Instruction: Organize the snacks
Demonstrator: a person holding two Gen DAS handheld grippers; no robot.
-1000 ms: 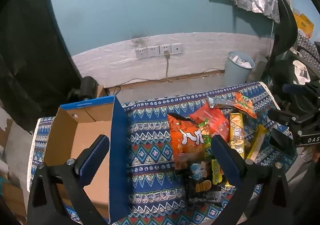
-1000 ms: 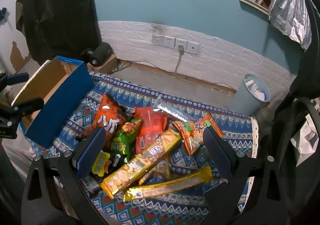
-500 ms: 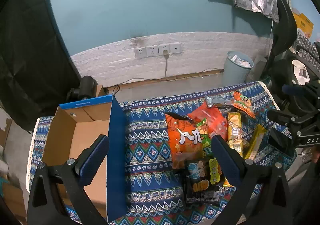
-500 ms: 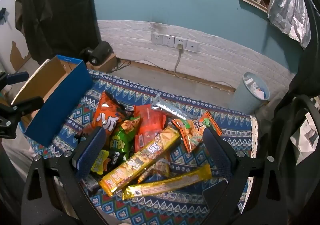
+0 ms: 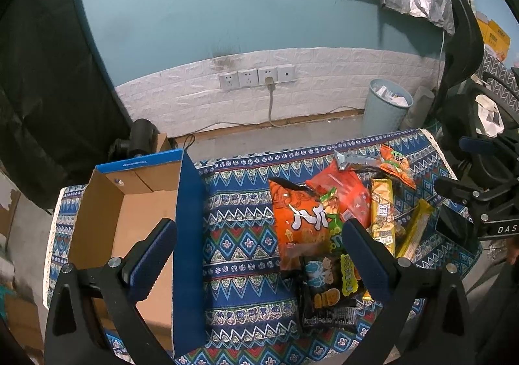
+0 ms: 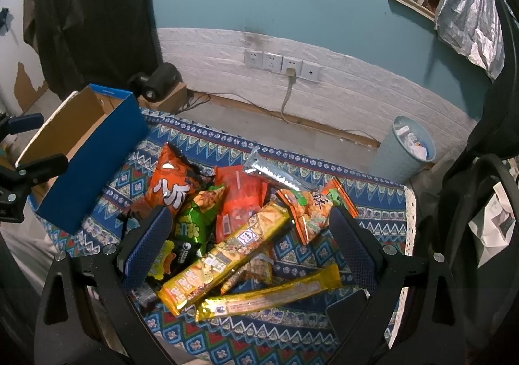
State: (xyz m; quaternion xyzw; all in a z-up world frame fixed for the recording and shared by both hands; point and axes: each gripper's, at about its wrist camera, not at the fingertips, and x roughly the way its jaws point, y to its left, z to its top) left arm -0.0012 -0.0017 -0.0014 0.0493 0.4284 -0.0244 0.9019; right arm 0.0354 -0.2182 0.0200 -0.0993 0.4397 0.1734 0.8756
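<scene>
A pile of snack packets lies on the patterned cloth [image 5: 240, 241]: an orange chip bag [image 5: 298, 222] [image 6: 168, 190], a green bag [image 6: 198, 219], a red packet [image 6: 241, 199], a long yellow biscuit pack [image 6: 223, 254], a gold bar [image 6: 269, 293], a silver packet [image 6: 275, 173] and a black bag [image 5: 327, 297]. An open blue cardboard box [image 5: 142, 225] [image 6: 87, 151] stands left of the pile, nothing visible inside it. My left gripper [image 5: 259, 254] is open above the cloth between box and pile. Over the pile hovers my right gripper [image 6: 249, 245], open and holding nothing.
A light blue waste bin [image 5: 386, 112] [image 6: 405, 151] stands on the floor beyond the table's far right corner. Wall sockets with a cable [image 5: 269, 96] sit behind. A black office chair [image 5: 464, 50] is at the right, and a small black device [image 6: 159, 79] rests on a brown box behind the table.
Both grippers have shifted only slightly; the snack pile sits a touch lower and closer in the right wrist view. Nothing was grasped or released.
</scene>
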